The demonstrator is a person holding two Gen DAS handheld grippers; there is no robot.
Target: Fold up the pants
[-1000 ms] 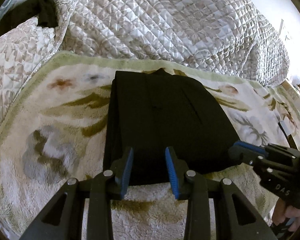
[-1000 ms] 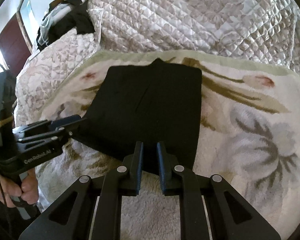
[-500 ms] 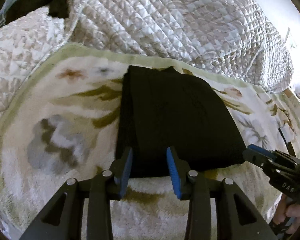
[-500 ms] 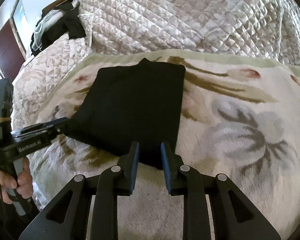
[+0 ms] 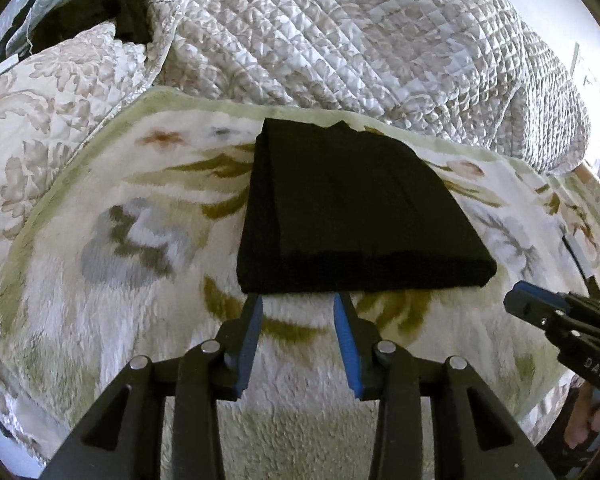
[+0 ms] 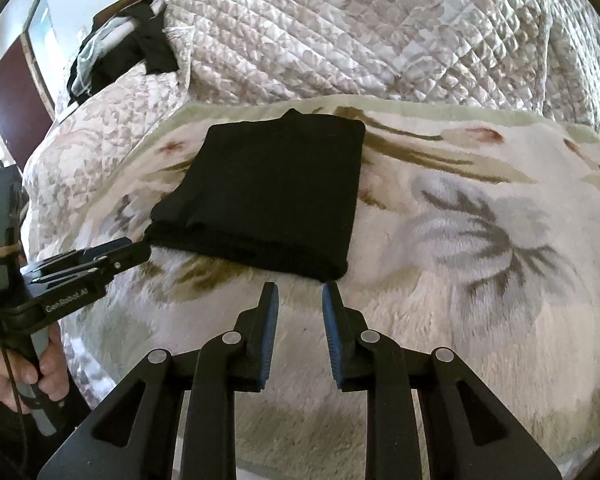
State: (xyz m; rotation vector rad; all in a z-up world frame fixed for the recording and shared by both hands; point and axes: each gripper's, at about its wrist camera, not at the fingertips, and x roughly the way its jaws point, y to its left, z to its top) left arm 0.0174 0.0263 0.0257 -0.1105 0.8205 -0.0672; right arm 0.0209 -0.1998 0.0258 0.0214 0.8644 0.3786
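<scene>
The black pants point(image 5: 352, 216) lie folded into a compact rectangle on a floral fleece blanket point(image 5: 120, 240). My left gripper point(image 5: 298, 300) sits just short of their near edge, its jaws opening, with only blanket between the blue pads. In the right wrist view the pants point(image 6: 268, 192) lie ahead and left. My right gripper point(image 6: 298, 290) stands open just before their near right corner, holding nothing. The left gripper point(image 6: 140, 252) shows side-on at the pants' near left corner. The right gripper point(image 5: 518, 302) shows at the right, clear of the cloth.
A quilted bedspread point(image 5: 340, 40) is heaped behind the blanket point(image 6: 480, 220). Dark clothes point(image 6: 132, 52) lie at the far left on the bed. A hand point(image 6: 20, 372) holds the left gripper's handle. A dark door point(image 6: 16, 92) stands at the left edge.
Both grippers have drawn back off the pants' near edge, which now lies free in front of them. The right jaws, nearly shut a second ago, have widened. The left jaws have spread a little.
</scene>
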